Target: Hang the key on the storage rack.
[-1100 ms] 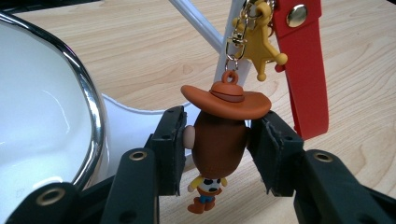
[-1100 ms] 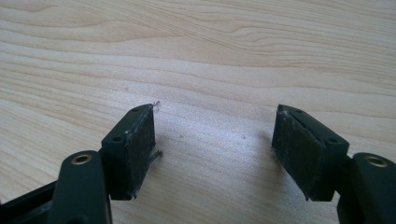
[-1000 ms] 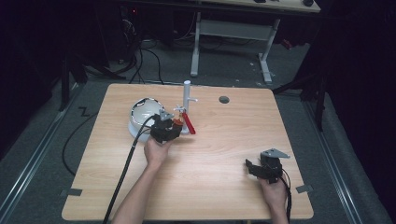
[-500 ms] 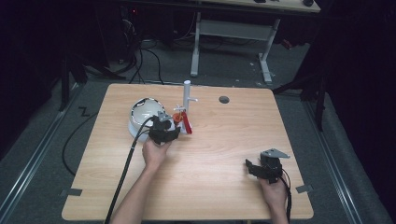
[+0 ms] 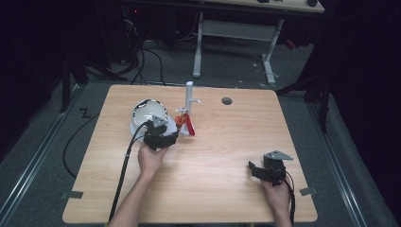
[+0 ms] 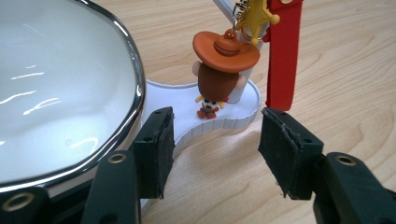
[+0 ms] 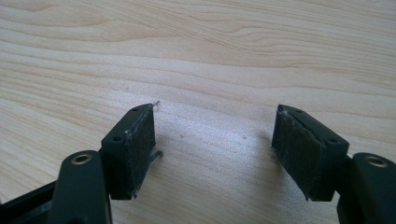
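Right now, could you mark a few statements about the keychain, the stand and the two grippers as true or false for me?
1. The cowboy keychain hangs from the white stand. True.
2. The left gripper is clamped on the keychain. False: its jaws have just been opening and nothing is between the pads.
3. A white bowl with a metal rim sits beside the stand's base. True.
4. The right gripper holds a red strap. False: its jaws stand open over bare table; the red strap hangs at the stand.
5. The bowl lies between the two grippers. False: it is at the left gripper's outer side.
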{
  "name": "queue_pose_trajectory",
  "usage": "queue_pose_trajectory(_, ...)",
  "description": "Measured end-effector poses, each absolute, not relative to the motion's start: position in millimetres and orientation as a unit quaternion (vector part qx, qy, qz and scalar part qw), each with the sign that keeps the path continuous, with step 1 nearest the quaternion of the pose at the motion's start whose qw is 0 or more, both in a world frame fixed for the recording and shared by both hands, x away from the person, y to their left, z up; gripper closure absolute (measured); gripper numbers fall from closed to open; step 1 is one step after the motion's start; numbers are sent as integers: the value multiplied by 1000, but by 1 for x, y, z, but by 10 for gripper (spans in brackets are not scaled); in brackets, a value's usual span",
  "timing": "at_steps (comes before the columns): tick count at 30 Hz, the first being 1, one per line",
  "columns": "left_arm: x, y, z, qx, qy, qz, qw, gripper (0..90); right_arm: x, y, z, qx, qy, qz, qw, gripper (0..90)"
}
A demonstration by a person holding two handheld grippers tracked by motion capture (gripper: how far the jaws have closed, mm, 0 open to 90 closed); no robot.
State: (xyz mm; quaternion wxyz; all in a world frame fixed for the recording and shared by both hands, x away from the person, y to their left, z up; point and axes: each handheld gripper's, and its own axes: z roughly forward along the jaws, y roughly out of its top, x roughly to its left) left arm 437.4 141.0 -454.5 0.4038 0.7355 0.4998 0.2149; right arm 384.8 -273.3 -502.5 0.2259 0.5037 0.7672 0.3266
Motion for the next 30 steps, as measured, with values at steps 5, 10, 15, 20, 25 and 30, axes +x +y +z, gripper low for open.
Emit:
queue_pose_trajectory(5,428,148,-448,739,496,216,402,437,385,-273,-502,503,768,327,226,306)
queue_pose_trajectory(10,419,151,-441,737,490,220,411,430,385,-273,-502,503,768,327,225,306)
queue_pose_trajectory(15,411,161,-440,725,497,215,426,427,385,-273,-502,503,768,327,226,306)
queue_pose_trajectory(20,404,171,-439,717,504,218,430,423,385,-273,-502,503,768,327,226,306)
queue_pose_trajectory(25,396,179,-438,712,508,223,430,414,385,-273,-502,503,768,327,226,306)
queue_pose_trajectory(30,389,191,-438,705,514,230,431,407,385,-273,-502,503,768,327,226,306)
